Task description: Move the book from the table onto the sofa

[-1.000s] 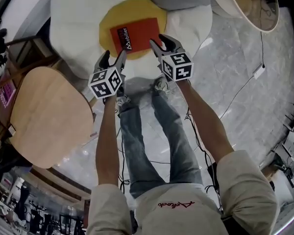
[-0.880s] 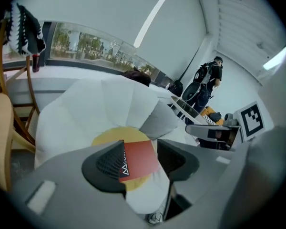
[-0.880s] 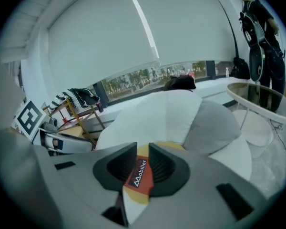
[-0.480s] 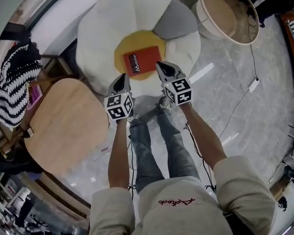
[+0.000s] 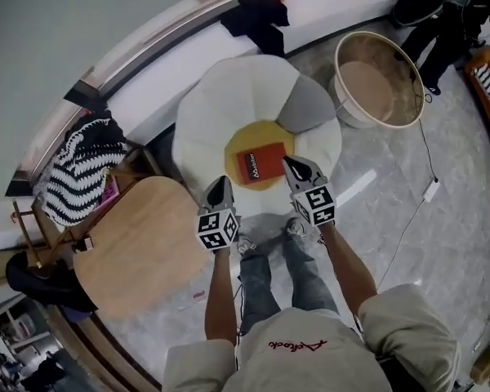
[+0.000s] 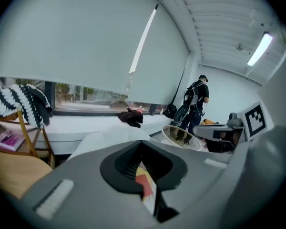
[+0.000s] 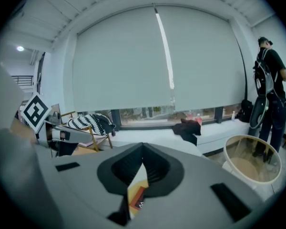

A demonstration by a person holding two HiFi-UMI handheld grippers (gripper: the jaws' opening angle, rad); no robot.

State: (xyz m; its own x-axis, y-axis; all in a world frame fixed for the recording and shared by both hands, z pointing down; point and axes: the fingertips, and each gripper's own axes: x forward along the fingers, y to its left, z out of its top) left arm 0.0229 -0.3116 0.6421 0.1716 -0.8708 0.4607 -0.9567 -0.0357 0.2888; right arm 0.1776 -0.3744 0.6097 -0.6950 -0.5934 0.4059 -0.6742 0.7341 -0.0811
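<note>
**Markings.** The red book (image 5: 262,163) carries a dark band with white lettering along the end nearer the left gripper (image 5: 220,184). The print is too small to read. Red script runs across the person's shirt (image 5: 296,345) and is likewise illegible. Each gripper carries a cube with black-and-white square markers.

**Position of the book.** The book lies flat on the yellow centre of the flower-shaped sofa (image 5: 216,113), which has white petals and one grey petal. It sits beyond and below both sets of jaw tips, between their two lines, and touches neither. In the head view the tip of the right gripper (image 5: 295,165) appears just beside the book's right edge.

**Jaw state.** Both pairs of jaws are together with nothing clamped. In each gripper view the book shows only as a red sliver past the closed tips.

**Change from the earlier frames.** A second ago both pairs of jaws stood apart, flanking the book's near edge. They have since closed and lifted away. The book rests in the same spot on the yellow centre.

**Orientation.** The book's long axis runs across the person's front, from the left jaws toward the right jaws, with the right end slightly farther away.

**Surroundings.** The round wooden table (image 5: 139,243) stands to the outer side of the left jaws. A round tub-shaped table (image 5: 381,80) stands beyond the right jaws.
</note>
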